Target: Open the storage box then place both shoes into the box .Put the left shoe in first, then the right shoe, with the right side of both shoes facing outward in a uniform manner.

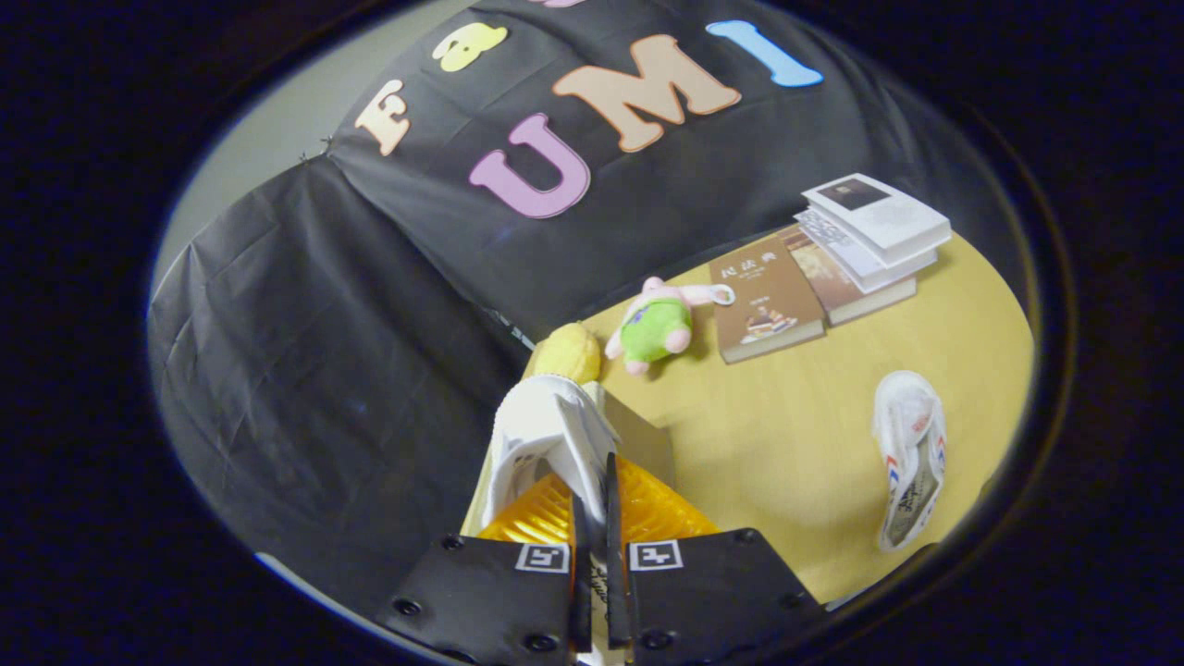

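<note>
The gripper (598, 518) is nearly closed — both fingers pinch a white shoe (550, 439) (over the orange storage box (647, 509)); the other shoe (911, 458) lies on the table (786, 435).

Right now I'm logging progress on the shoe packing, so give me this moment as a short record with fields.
gripper: gripper shut on the white shoe, fingers pinching its edge
held shoe: above the orange box
other shoe: second shoe lies on the table, beyond the fingers
clutter: plush toy, books
progress: second shoe not yet in the box
</note>
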{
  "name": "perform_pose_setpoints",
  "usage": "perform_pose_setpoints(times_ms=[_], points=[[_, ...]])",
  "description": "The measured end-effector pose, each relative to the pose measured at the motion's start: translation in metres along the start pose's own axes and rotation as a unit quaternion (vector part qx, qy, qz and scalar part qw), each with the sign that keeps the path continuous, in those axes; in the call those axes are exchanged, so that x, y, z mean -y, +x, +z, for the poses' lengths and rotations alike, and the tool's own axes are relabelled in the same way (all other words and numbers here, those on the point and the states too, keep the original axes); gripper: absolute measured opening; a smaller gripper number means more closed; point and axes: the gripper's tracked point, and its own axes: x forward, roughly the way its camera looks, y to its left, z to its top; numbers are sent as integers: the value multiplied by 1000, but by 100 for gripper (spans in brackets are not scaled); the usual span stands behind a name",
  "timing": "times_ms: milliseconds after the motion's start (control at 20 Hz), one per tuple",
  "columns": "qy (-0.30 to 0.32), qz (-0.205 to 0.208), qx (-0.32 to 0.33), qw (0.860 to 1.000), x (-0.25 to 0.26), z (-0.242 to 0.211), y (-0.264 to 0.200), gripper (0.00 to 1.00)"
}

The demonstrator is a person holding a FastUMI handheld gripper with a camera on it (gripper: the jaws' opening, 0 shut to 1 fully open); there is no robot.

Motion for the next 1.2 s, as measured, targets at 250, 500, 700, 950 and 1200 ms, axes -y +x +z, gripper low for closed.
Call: perform_pose_setpoints(times_ms=[250, 500, 700, 950, 1200], points=[[-21, 16, -67, 997, -63, -44, 42, 10], [-1, -9, -125, 992, -71, -90, 92, 10], [28, -54, -109, 992, -60, -79, 121, 10], [68, -104, -92, 988, -40, -84, 140, 10], [104, -127, -110, 980, -37, -113, 142, 10]])
